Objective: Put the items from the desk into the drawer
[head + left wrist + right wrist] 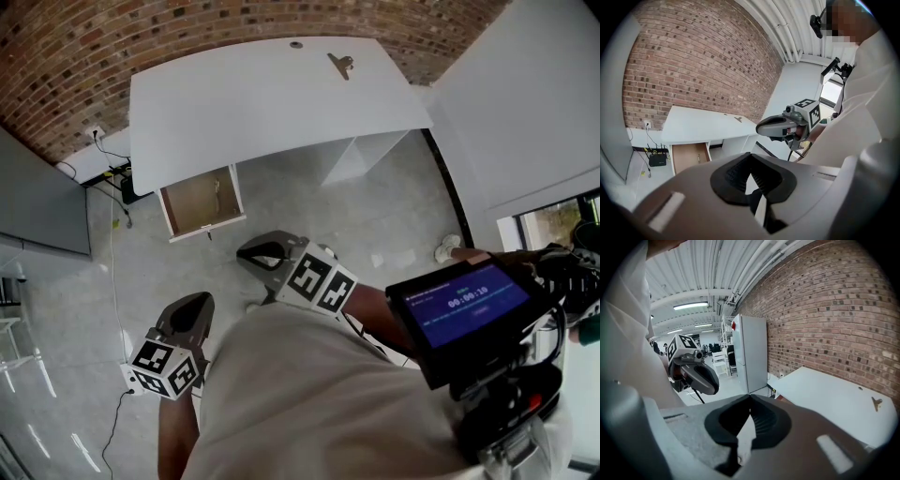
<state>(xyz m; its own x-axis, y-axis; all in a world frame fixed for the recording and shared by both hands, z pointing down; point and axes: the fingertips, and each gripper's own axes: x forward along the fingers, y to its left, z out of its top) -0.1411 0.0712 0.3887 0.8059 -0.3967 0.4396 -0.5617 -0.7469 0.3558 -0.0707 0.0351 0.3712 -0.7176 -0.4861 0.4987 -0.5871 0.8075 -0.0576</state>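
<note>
A white desk stands ahead, with a metal binder clip near its far right and a tiny round item at its back edge. Under the desk's left end a wooden drawer is pulled open. My left gripper and right gripper hang over the floor, well short of the desk. Both are shut with nothing in them. The left gripper view shows its jaws closed, and beyond them the drawer and clip. The right gripper view shows closed jaws and the clip.
A black router with cables sits on the floor left of the drawer. A grey cabinet stands at the left and a white panel at the right. A small screen rides on the person's chest rig.
</note>
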